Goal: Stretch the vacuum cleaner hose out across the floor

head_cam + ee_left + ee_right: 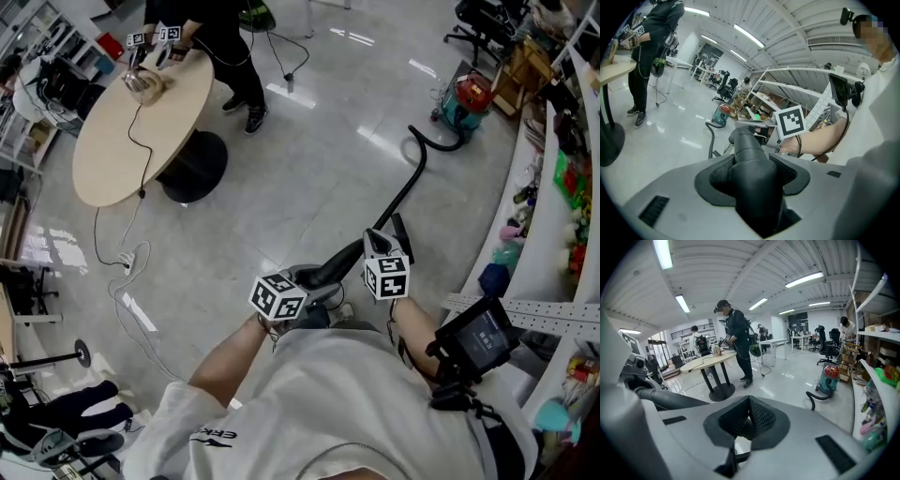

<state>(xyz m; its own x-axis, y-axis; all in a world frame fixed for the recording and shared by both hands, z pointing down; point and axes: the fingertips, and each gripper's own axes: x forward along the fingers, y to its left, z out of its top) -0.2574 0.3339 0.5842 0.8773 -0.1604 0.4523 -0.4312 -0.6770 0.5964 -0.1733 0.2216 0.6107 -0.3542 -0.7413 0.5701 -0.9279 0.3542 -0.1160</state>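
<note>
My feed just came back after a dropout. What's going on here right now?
A person is handling the black vacuum hose with two handheld grippers. The left gripper is clamped on the hose's thick near end. The right gripper sits beside it, jaws together with nothing in them. The hose runs back over the floor to the red and teal vacuum cleaner, curving near the machine.

**A:** Where does the head view look from?

**B:** From above the person [319, 412], steeply down at the floor [309, 159]. The round table [122, 155] is upper left and the vacuum cleaner [472, 99] upper right.

**A:** And the gripper views?

**B:** Each sits close behind its own jaws, low across the room. The left gripper [752, 174] camera faces the vacuum cleaner. The right gripper [748, 420] camera takes in both it and the table.
</note>
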